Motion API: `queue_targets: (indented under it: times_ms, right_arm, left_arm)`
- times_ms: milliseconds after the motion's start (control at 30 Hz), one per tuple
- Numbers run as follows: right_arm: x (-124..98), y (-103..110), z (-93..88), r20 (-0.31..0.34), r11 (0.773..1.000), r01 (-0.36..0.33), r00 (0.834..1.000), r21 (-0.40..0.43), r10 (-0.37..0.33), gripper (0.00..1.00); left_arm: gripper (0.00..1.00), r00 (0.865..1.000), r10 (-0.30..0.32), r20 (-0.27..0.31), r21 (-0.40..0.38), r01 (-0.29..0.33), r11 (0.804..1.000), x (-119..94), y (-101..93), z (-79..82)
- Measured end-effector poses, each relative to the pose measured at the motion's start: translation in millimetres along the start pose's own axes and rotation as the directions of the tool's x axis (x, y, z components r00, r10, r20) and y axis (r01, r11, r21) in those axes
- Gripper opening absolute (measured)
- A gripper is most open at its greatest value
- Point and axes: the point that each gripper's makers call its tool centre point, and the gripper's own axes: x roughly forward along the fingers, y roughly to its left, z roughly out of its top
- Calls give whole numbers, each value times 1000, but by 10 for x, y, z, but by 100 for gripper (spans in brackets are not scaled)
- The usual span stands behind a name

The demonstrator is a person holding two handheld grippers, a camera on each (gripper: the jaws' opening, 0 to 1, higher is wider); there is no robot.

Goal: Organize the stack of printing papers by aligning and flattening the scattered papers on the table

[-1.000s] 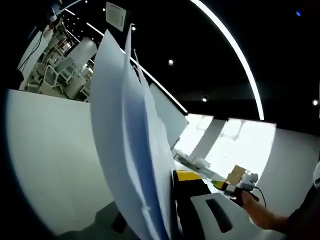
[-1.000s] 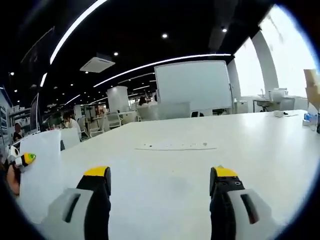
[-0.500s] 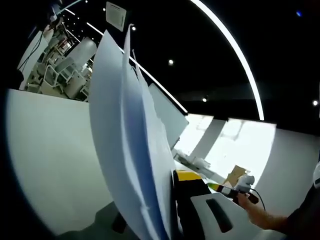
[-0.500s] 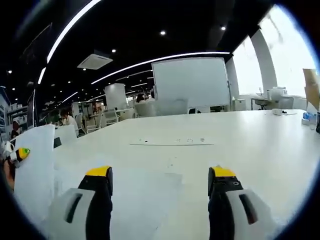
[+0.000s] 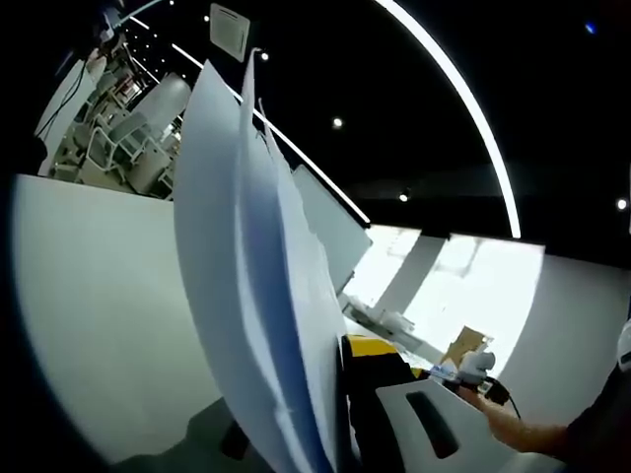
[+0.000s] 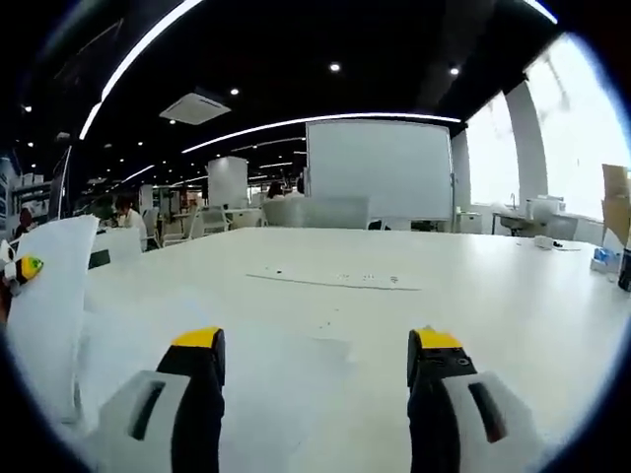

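Papers [image 5: 251, 286] stand on edge off the table [image 6: 394, 325], clamped by the left gripper [image 5: 340, 414] — sheets fanned, edges uneven. Right gripper [image 6: 315, 394] gapes, holding nothing. Judgement: tap the lower edge on the table, right gripper steadying — then lay flat.

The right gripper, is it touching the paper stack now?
Apart. In the right gripper view, the right gripper stands open over bare table, with the paper stack far off to its side.

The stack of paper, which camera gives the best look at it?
The left gripper view: the stack of paper stands on edge between that gripper's jaws, its separate sheets fanning apart. The right gripper view catches it at the far left as one white sheet held upright above the table.
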Motion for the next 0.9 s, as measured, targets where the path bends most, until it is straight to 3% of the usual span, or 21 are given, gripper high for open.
queue_targets:
  times_ms: [367, 900]
  right_arm:
    - [143, -89, 2, 4, 998, 6, 1000, 58, -6, 68]
    - [242, -88, -35, -7, 1000, 8, 1000, 8, -8, 67]
  left_arm:
    - [8, 1000, 1, 0, -2, -1, 1000, -5, 9, 4]
    - [8, 1000, 1, 1, -2, -1, 1000, -5, 8, 1]
